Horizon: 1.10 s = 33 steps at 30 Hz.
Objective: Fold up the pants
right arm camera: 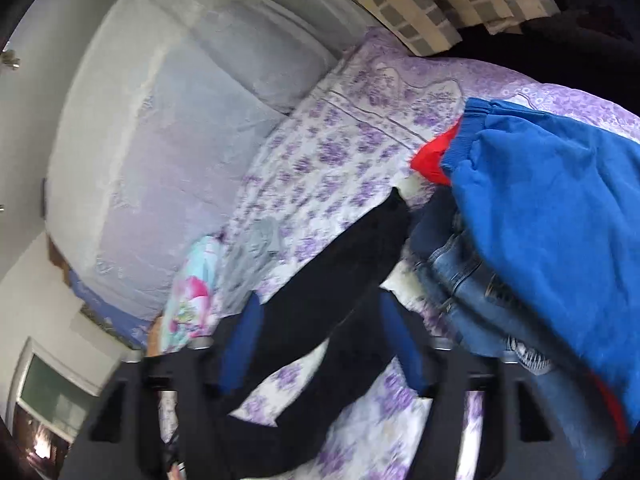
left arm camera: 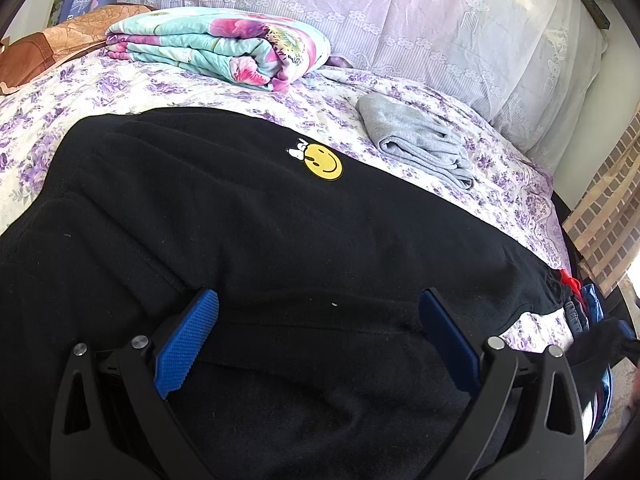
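Note:
Black pants [left arm camera: 260, 240] with a yellow smiley patch [left arm camera: 322, 160] lie spread across the bed. My left gripper [left arm camera: 319, 312] is open just above the black fabric, its blue pads [left arm camera: 188, 340] wide apart and empty. In the blurred, tilted right wrist view the black pants [right arm camera: 332, 280] run diagonally across the bed. My right gripper [right arm camera: 320, 344] is open over their near end, with black fabric between the blue fingers [right arm camera: 404, 348]. I cannot tell whether it touches the cloth.
A folded floral blanket [left arm camera: 224, 46] and folded grey pants [left arm camera: 420, 140] lie on the purple-flowered sheet [left arm camera: 120, 88]. A heap of blue, red and denim clothes [right arm camera: 540, 220] sits at the bed's end. Lace-covered headboard [left arm camera: 400, 20] behind.

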Each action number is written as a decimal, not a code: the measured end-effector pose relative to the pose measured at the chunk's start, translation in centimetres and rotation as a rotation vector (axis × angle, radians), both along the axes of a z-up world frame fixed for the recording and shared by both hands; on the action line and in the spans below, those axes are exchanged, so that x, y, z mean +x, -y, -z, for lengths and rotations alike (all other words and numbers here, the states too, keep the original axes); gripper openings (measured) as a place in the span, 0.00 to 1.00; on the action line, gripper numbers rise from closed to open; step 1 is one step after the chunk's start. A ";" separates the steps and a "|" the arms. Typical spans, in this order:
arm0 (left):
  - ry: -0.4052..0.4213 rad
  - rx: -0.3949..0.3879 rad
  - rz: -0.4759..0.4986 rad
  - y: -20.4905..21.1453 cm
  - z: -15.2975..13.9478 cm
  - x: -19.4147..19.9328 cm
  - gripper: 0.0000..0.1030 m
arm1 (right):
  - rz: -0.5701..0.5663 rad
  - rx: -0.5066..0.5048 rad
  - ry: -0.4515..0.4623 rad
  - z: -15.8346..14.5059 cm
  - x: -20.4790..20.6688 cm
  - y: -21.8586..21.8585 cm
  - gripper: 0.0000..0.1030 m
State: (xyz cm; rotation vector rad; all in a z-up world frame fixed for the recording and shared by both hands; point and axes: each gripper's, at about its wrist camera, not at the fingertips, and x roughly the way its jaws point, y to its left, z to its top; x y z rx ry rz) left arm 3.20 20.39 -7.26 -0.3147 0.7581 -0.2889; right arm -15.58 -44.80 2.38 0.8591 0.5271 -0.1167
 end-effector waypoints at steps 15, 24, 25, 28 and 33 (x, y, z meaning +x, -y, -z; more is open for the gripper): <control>-0.006 0.015 0.000 0.1 0.0 0.2 0.95 | -0.121 0.093 -0.123 8.1 -5.1 -2.1 0.59; 0.075 -0.110 -0.108 -3.4 -3.7 -3.3 0.95 | -0.451 0.077 0.009 5.1 11.6 -10.2 0.64; 0.080 -0.116 -0.134 -4.3 -4.1 -4.1 0.95 | -0.413 0.047 -0.029 5.1 13.5 -9.8 0.64; 0.078 -0.107 -0.205 -7.1 -4.8 -6.5 0.95 | -0.352 0.125 -0.032 5.1 14.8 -8.0 0.65; 0.036 -0.149 -0.335 -12.2 -3.7 -9.5 0.95 | -0.286 0.049 -0.009 4.4 8.3 -4.8 0.65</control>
